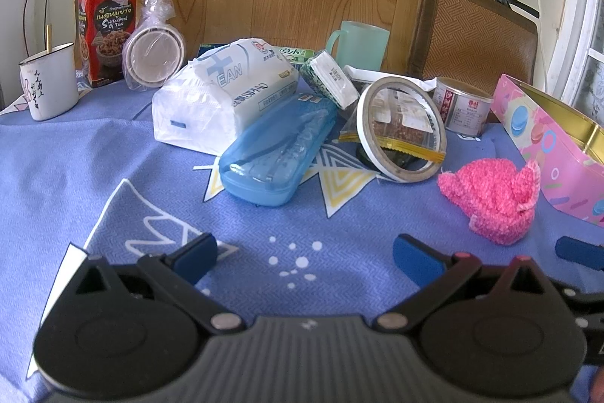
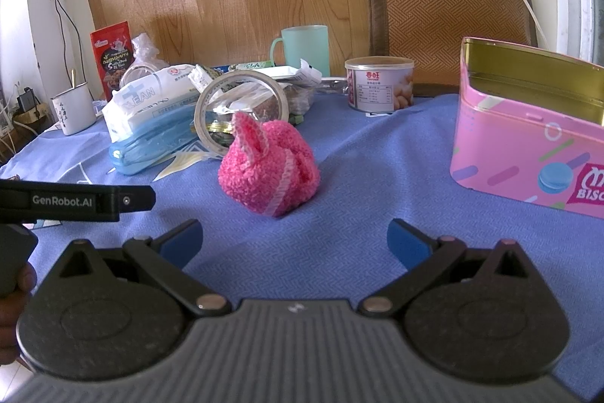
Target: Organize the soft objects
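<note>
A fuzzy pink knitted toy with ears lies on the blue tablecloth, just ahead of my right gripper, which is open and empty. The toy also shows in the left wrist view, to the right of my left gripper, which is open and empty above bare cloth. An open pink biscuit tin stands to the right of the toy; it also shows in the left wrist view. A white tissue pack lies further back.
A blue plastic case, a tape roll, a snack packet, a small can, a green mug, a white mug and a red pouch crowd the back of the table. A chair back stands behind.
</note>
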{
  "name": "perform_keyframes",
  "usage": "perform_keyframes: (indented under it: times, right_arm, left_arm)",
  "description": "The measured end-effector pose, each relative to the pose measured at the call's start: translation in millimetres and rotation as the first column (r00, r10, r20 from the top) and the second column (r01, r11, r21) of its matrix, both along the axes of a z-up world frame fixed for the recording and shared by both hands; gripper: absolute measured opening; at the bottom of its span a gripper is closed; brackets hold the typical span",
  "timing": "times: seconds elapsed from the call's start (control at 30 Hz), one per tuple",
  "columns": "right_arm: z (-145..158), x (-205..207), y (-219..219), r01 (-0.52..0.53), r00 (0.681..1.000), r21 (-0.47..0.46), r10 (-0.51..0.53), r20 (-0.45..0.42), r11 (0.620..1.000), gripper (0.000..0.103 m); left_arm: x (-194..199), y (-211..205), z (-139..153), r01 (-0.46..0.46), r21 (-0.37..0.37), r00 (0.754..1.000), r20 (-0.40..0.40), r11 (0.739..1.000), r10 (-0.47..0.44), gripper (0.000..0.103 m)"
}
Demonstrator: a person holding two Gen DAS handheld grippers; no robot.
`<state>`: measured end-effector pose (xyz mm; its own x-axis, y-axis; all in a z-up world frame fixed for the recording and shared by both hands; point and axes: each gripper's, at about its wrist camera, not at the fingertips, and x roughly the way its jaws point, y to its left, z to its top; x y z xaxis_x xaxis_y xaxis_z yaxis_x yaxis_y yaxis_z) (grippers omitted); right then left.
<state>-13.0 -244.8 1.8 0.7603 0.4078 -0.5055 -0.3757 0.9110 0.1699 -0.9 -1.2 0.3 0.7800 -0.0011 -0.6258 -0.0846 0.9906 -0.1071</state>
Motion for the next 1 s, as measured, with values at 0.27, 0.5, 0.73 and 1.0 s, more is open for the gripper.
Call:
perform_keyframes:
  times: [0.27, 0.5, 0.73, 1.0]
  right_arm:
    - [1.3, -0.8, 0.5, -0.003, 1.0, 0.006, 0.003, 0.001, 1.0, 0.103]
    - [2.1, -5.0, -2.0, -0.005, 1.0, 0.012, 0.005, 0.019, 1.0, 0.103]
    - [1.3, -4.7, -4.5, -0.01, 1.0, 0.02, 0.009, 0.021, 1.0, 0.103]
    - [0.7, -4.4, -5.2, -0.011, 1.0, 0.024, 0.01, 0.018, 1.0, 0.103]
  left_arm:
    - [2.9, -0.8, 0.8, 0.0, 0.008, 1.0, -0.007, 1.0, 0.0, 0.103]
    - [-1.2, -1.9, 0.5, 0.001, 0.02, 1.0, -0.015, 1.0, 0.0, 0.103]
    - [-1.1, -3.0, 0.4, 0.0, 0.013, 1.0, -0.012, 1.0, 0.0, 0.103]
    - [-0.9, -3.5, 0.0, 0.003, 0.022, 1.0, -0.014, 1.0, -0.002, 0.103]
